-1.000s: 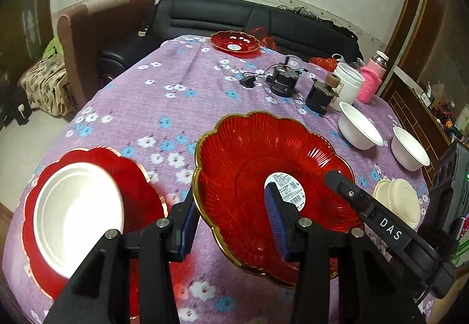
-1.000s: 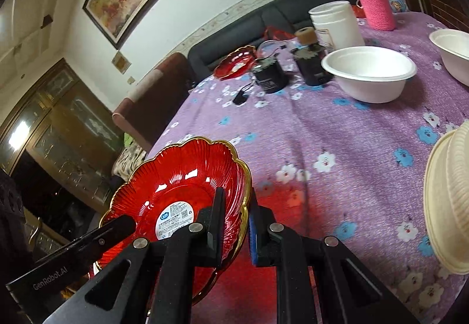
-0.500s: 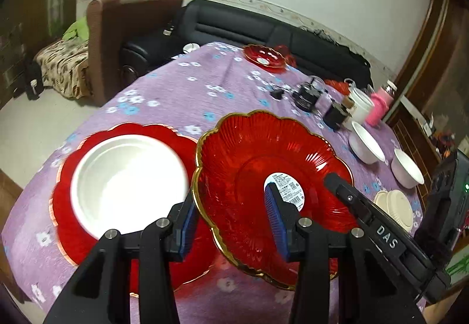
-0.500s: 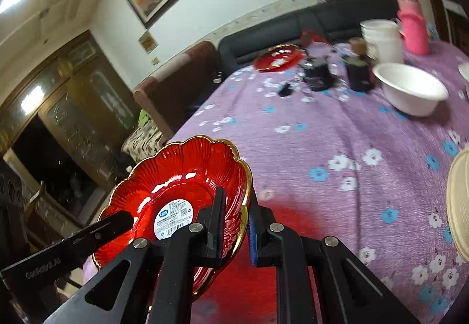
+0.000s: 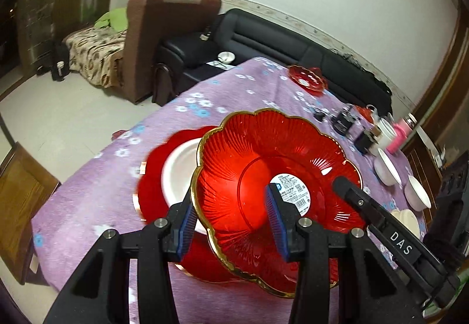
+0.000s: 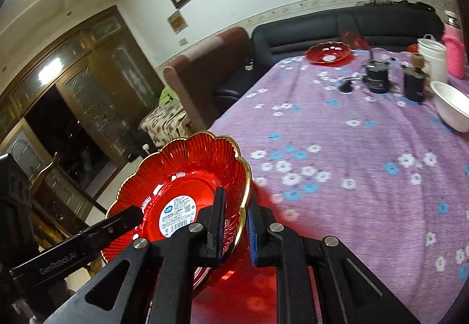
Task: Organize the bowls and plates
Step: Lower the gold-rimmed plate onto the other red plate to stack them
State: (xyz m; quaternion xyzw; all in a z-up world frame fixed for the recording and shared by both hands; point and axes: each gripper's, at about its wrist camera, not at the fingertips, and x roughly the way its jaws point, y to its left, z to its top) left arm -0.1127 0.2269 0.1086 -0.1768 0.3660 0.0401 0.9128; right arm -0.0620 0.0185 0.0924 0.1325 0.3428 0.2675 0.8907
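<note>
Both grippers hold the same red scalloped plate (image 5: 272, 195), a gold-rimmed glass dish with a white barcode sticker (image 5: 293, 192) at its centre, raised above the purple floral tablecloth (image 6: 351, 154). In the left wrist view the left gripper (image 5: 231, 224) straddles the plate's lower left rim, one blue pad (image 5: 187, 221) outside the edge and the other inside the bowl, its jaws fairly wide around the flared wall. In the right wrist view the right gripper (image 6: 236, 227) pinches the plate's right rim between jaws set narrow, the gold edge running up between its pads. Behind the held plate, at centre left of the left view, a second red plate (image 5: 152, 186) lies on the cloth with a white dish (image 5: 178, 174) in it. Farther back, toward the upper right, sit another red plate (image 5: 307, 79), dark jars (image 6: 376, 77) and white bowls (image 5: 388, 167), with a pink bottle (image 5: 398, 137) nearby.
</note>
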